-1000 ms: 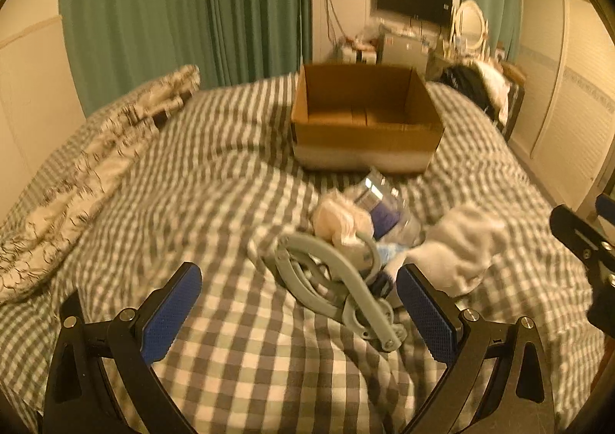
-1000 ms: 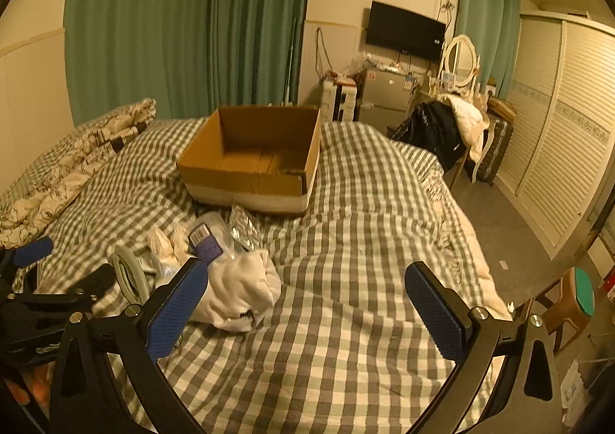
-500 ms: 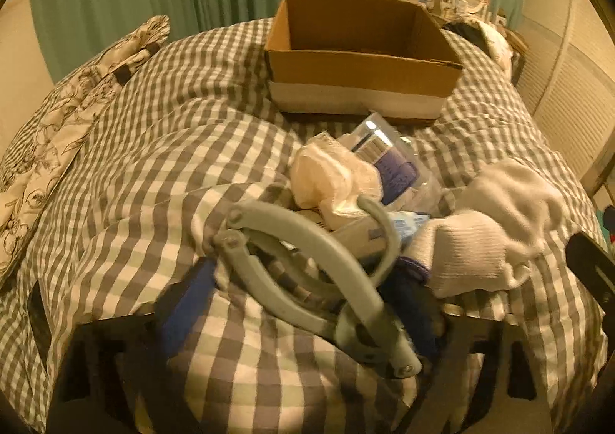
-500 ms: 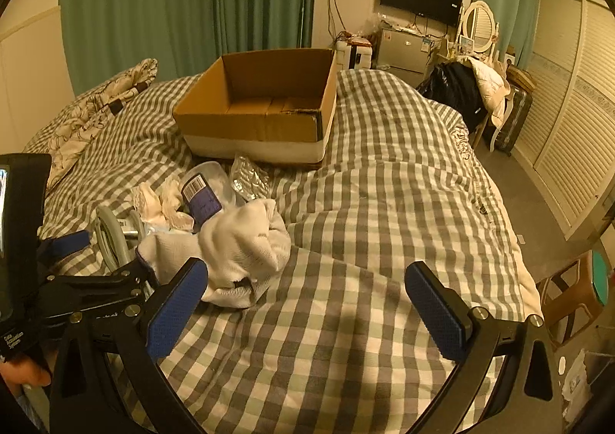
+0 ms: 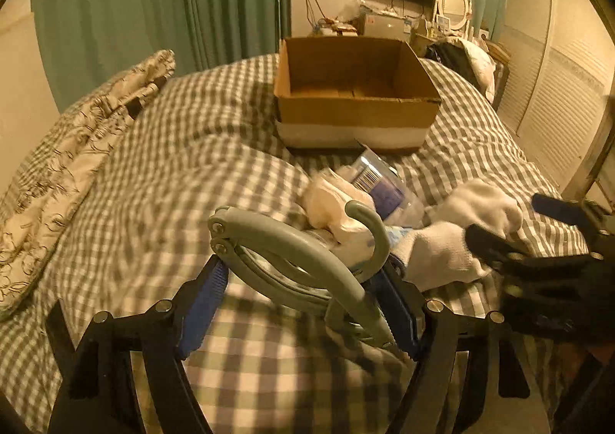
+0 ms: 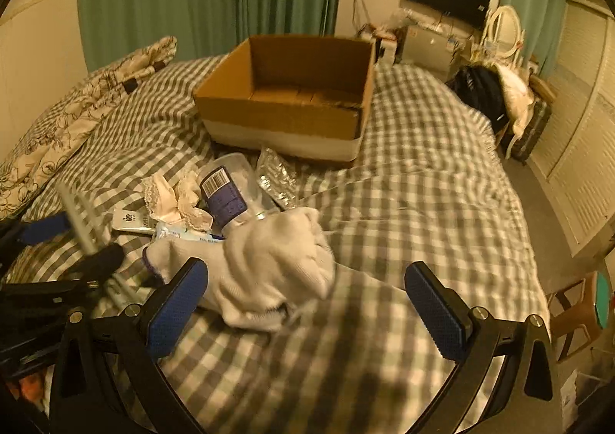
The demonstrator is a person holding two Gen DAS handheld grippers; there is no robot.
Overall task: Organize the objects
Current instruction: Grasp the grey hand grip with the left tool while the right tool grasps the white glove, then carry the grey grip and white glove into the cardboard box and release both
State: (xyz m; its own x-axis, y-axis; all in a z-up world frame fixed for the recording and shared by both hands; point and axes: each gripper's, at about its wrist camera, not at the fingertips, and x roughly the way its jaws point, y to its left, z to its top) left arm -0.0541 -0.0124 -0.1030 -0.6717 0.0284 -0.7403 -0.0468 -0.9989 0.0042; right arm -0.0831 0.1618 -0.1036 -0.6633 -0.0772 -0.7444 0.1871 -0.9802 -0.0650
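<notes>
left claw (image 5: 303, 303) clamped on grey folding hanger (image 5: 292, 261), lifted off bed (image 5: 153, 173) for carry to cardboard box (image 5: 353, 119) straight ahead. right claw (image 6: 303, 303) spread wide, empty, white sock (image 6: 269, 272) between fingers, likely next pick.

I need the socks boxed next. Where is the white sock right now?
The white sock lies on the checked bedspread, in front of the cardboard box, just ahead of the right gripper and against the plastic bottle.

box (image 6: 282, 115) behind clutter pile; sock (image 6: 269, 269) nearest, on bed (image 6: 423, 180).
</notes>
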